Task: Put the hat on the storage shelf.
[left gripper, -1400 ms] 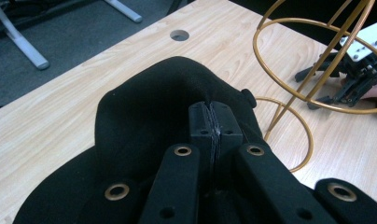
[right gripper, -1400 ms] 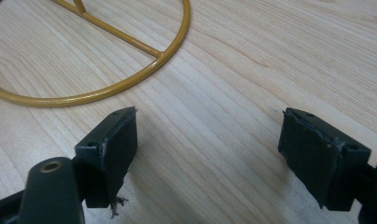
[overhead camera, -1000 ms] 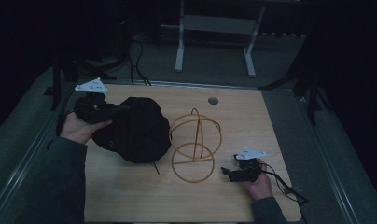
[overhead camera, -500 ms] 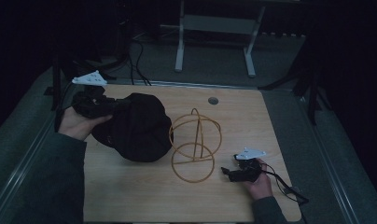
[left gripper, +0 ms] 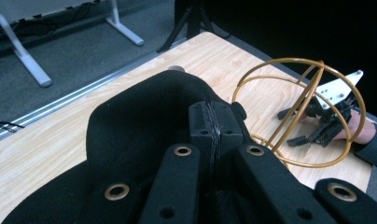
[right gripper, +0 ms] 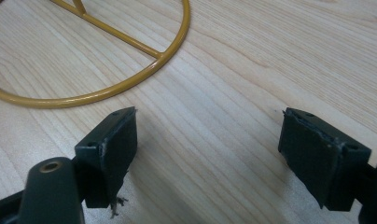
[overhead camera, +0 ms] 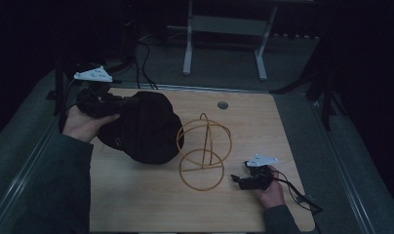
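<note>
1. A person works at a wooden table (overhead camera: 136, 204) in a dim room, a two-jaw gripper in each hand.
2. The left gripper (left gripper: 215, 122), at about 10 o'clock on the table in the high view, has its jaws pressed together against a black cap (overhead camera: 146, 127); the left gripper view shows the pads meeting with dark fabric directly beyond them, though whether cloth is pinched between them cannot be told.
3. The left hand (overhead camera: 85, 124) holds that gripper at the cap's left edge, its grey plate (overhead camera: 93, 75) above.
4. The cap lies left of the table's centre, its right side touching or just overlapping a yellow wire frame (overhead camera: 204, 148).
5. The frame, made of a flat ring on the table and upright hoops above it, stands near the middle of the table.
6. The right gripper (right gripper: 207, 154) rests low at about 4 o'clock, just beside the frame's ring, its jaws wide apart over bare wood and gripping nothing.
7. The right hand (overhead camera: 270, 191) holds it near the table's near edge, a cable (overhead camera: 297, 192) trailing to the right.
8. A small round grommet (overhead camera: 223, 105) sits toward 12 o'clock.
</note>
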`<state>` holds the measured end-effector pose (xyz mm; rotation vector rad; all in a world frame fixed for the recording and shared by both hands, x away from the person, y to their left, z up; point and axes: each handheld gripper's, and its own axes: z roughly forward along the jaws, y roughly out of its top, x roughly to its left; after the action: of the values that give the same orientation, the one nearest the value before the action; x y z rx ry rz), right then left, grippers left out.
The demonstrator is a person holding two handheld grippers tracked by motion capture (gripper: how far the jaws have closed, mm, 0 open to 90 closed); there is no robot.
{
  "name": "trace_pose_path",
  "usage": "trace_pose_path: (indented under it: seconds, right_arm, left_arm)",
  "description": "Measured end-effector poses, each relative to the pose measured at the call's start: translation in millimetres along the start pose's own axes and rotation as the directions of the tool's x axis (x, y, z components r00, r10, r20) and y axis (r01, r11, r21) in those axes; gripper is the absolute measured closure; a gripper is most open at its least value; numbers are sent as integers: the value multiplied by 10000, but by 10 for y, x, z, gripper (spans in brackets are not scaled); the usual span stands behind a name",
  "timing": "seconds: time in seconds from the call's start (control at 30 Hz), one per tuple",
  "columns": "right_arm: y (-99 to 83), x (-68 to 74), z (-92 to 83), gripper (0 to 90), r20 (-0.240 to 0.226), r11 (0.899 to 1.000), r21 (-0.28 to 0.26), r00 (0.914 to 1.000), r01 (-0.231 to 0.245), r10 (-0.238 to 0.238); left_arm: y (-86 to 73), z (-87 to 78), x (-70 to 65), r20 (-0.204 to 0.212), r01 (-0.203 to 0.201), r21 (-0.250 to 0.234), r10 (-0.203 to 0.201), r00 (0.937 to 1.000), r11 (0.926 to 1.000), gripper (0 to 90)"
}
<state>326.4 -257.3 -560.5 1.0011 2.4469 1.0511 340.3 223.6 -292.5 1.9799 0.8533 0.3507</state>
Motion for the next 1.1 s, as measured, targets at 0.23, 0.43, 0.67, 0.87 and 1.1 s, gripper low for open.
trace_pose_path:
  seconds: [0.23,0.43,0.67,0.87,1.1]
  right_arm:
    - [0,-1,0,192,1,10000,6,10000,16,-16]
    - [0,0,0,192,2,10000,6,10000,12,-12]
    - [0,0,0,192,8,10000,5,10000,15,-15]
    - [0,2,0,192,18,10000,8,10000,20,-20]
    - [1,2,1,192,19,10000,10,10000,19,-19]
  left_arm:
    - [42,-60,3,126,165,-363,-160,9998,9992,889]
    - [50,-110,18,241,310,-666,-294,9993,9973,889]
    - [68,-187,40,230,462,-922,-443,9988,9947,889]
    - [109,-252,39,237,534,-1168,-509,9984,9917,889]
    - [166,-303,27,170,489,-1350,-471,9987,9896,889]
